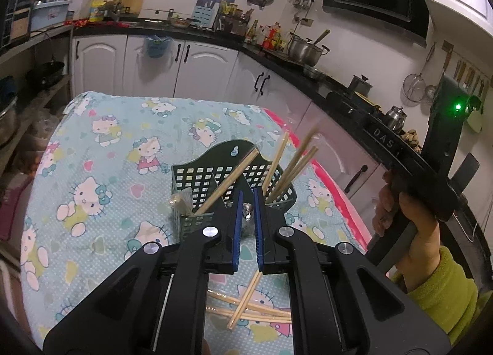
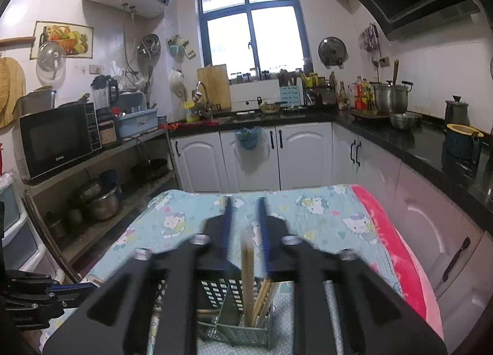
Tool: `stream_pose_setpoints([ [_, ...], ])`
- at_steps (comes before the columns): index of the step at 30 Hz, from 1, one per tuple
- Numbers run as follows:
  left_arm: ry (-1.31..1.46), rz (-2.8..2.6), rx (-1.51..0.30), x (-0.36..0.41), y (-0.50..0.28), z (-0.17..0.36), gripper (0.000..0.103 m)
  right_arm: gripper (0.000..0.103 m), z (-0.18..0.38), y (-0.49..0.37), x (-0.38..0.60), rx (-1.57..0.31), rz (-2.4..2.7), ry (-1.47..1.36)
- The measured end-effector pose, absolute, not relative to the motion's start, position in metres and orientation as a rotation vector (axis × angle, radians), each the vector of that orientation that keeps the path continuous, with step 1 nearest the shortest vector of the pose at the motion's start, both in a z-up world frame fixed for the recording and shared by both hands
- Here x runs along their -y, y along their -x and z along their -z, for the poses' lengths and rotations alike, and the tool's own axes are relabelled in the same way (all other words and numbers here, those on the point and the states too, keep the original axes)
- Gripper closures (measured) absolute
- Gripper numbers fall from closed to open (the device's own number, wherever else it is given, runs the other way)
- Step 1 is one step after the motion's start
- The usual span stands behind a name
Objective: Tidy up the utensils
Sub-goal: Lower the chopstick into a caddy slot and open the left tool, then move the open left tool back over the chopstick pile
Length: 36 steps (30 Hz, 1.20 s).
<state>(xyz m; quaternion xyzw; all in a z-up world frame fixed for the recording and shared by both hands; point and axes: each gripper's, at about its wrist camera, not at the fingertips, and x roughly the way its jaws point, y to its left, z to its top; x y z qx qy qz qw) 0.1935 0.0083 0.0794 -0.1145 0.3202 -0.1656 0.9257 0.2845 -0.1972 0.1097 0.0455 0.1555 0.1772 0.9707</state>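
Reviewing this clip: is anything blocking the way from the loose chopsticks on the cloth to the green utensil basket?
Yes: the left gripper itself sits between the loose chopsticks lying near the camera and the green utensil basket beyond them. Otherwise only bare Hello Kitty cloth lies between. The basket already holds several leaning chopsticks, which crowd the right compartment.

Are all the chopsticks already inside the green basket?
No, several loose chopsticks lie crossed on the tablecloth, outside the green basket.
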Motion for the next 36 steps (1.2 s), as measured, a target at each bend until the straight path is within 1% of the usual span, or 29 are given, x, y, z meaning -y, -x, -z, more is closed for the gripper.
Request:
stream_pose_setpoints([
  [1, 0.237, 0.342, -0.657, -0.009, -0.193, -0.078, 0.099, 0.068, -0.108, -0.284, 0.198, -0.319, -0.358, -0.101],
  [3, 0.245, 0.338, -0.656, -0.011, -0.193, -0.077, 0.089, 0.066, -0.106, -0.283, 0.202, -0.323, -0.356, -0.113],
  [5, 0.261, 0.339, -0.647, -0.013, -0.190, -0.078, 0.071, 0.060, -0.104, -0.281, 0.206, -0.332, -0.353, -0.125],
  [6, 0.266, 0.340, -0.640, -0.014, -0.189, -0.078, 0.068, 0.055, -0.104, -0.281, 0.208, -0.333, -0.351, -0.132],
  [9, 0.283, 0.340, -0.621, -0.018, -0.185, -0.081, 0.056, 0.053, -0.103, -0.277, 0.214, -0.336, -0.352, -0.150],
  [11, 0.298, 0.340, -0.613, -0.020, -0.183, -0.083, 0.046, 0.051, -0.102, -0.274, 0.217, -0.343, -0.349, -0.153],
  [12, 0.305, 0.342, -0.609, -0.021, -0.182, -0.083, 0.044, 0.050, -0.102, -0.273, 0.218, -0.345, -0.348, -0.156],
  [14, 0.316, 0.342, -0.598, -0.024, -0.179, -0.085, 0.036, 0.049, -0.101, -0.269, 0.221, -0.347, -0.348, -0.160],
  [16, 0.322, 0.342, -0.586, -0.025, -0.175, -0.087, 0.032, 0.045, -0.101, -0.268, 0.221, -0.344, -0.345, -0.160],
  [20, 0.342, 0.332, -0.562, -0.030, -0.170, -0.091, 0.014, 0.044, -0.101, -0.260, 0.226, -0.335, -0.345, -0.163],
  [22, 0.355, 0.329, -0.553, -0.033, -0.168, -0.092, 0.011, 0.041, -0.102, -0.255, 0.227, -0.331, -0.348, -0.162],
  [36, 0.395, 0.300, -0.522, -0.046, -0.151, -0.096, 0.011, 0.037, -0.105, -0.227, 0.228, -0.328, -0.385, -0.145],
])
